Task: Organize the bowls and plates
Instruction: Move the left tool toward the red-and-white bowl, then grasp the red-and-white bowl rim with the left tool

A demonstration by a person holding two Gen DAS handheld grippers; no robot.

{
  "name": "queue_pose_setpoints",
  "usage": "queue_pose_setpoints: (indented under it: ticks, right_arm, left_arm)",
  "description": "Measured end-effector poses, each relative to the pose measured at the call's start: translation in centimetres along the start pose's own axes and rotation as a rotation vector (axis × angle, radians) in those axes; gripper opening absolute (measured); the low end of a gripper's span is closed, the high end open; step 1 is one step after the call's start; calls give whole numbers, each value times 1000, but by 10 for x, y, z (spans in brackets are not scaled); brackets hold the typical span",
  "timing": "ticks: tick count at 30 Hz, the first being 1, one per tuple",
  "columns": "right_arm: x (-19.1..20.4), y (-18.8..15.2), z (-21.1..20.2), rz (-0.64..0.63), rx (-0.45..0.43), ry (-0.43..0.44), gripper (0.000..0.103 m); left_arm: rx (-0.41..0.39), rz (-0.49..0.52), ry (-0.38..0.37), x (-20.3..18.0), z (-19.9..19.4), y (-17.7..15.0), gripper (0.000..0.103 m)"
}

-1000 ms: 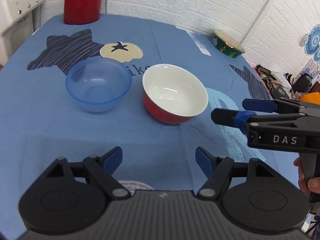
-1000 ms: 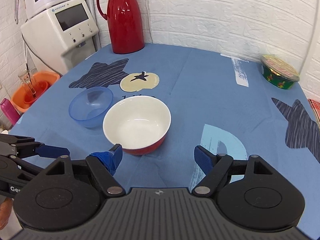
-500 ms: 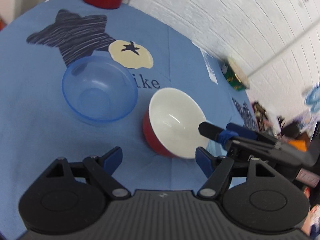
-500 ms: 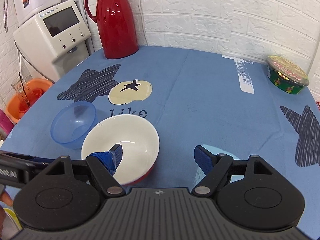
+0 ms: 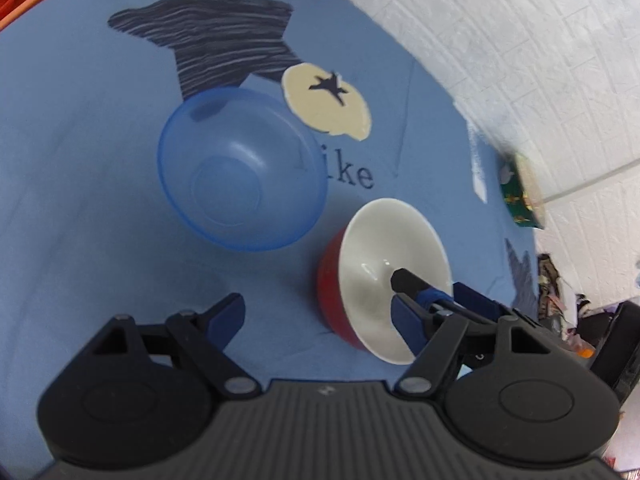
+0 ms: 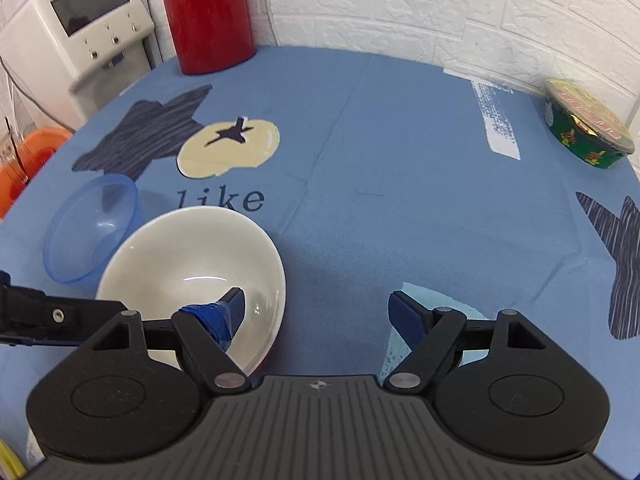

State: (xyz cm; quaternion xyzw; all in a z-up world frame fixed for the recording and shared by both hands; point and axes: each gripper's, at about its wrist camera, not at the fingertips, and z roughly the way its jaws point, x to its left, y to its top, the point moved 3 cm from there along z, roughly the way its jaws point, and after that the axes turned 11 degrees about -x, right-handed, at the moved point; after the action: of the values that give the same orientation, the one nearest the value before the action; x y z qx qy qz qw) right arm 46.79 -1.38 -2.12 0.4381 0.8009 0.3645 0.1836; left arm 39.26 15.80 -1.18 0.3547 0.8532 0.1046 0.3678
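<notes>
A red bowl with a white inside stands on the blue tablecloth, and a translucent blue bowl sits just to its left. My right gripper is open and straddles the red bowl's near right rim. Its left fingertip is inside the bowl and the right one is outside. In the left wrist view the blue bowl lies ahead, and the red bowl is to the right with the right gripper over its rim. My left gripper is open above bare cloth and holds nothing.
A red thermos and a white appliance stand at the back left. A green lidded tub sits at the far right edge. An orange basin is off the table's left side. One left-gripper finger reaches in from the left.
My right gripper has moved left and forward until its left finger entered the red bowl. The left gripper has swung and tilted toward the blue bowl, which now looks larger.
</notes>
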Motion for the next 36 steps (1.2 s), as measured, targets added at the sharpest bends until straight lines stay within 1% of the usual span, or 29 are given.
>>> queue_pose_setpoints:
  ticks: [2, 3, 5, 7, 9, 12, 16, 19, 22, 23, 24, 26, 27, 30, 31, 33, 36]
  right_arm:
    - [0, -2, 6, -10, 7, -11, 65]
    - [-1, -2, 7, -8, 5, -4, 66]
    - [-2, -2, 9, 5, 3, 14, 66]
    - [0, -1, 11, -3, 1, 31, 66]
    - [3, -1, 11, -22, -2, 52, 66]
    - [7, -2, 11, -68, -21, 68, 66]
    - [4, -4, 12, -71, -45, 90, 70]
    - [5, -4, 12, -76, -45, 81, 71]
    - [12, -1, 11, -95, -13, 49, 70]
    - [15, -1, 9, -113, -19, 51, 70]
    - [19, -3, 5, -137, -46, 70, 68]
    - [25, -6, 0, -169, -76, 121, 66]
    - [26, -7, 0, -157, -79, 145, 64]
    - [34, -11, 0, -169, -85, 174, 55]
    - [35, -11, -1, -166, -89, 185, 48]
    - [38, -11, -3, -172, -89, 185, 46]
    - [39, -12, -7, -172, -84, 176, 44]
  left_arm:
    - [-30, -7, 47, 2, 1, -1, 74]
    - [-45, -15, 66, 4, 2, -1, 74]
    - [-45, -28, 88, 5, 6, -2, 74]
    - [-58, -38, 93, 3, 7, -4, 74]
    - [-59, -44, 80, -2, 9, -4, 73]
    - [-81, -23, 114, -5, 12, -5, 70]
    - [-86, -30, 118, -5, 12, -5, 70]
    - [-91, -29, 120, -8, 13, -7, 70]
    - [-96, -32, 125, -7, 14, -7, 69]
    - [-97, -33, 124, -6, 13, -7, 66]
    - [-99, -35, 123, -6, 12, -8, 62]
    - [-96, -48, 104, -4, 12, -7, 58]
    - [-84, -45, 86, -5, 14, -7, 46]
    - [-64, -18, 67, -8, 18, -6, 24]
    - [-53, -15, 54, -9, 19, -6, 20]
    - [-41, -7, 31, -10, 21, -5, 9]
    - [-30, 35, 15, -17, 22, -6, 0]
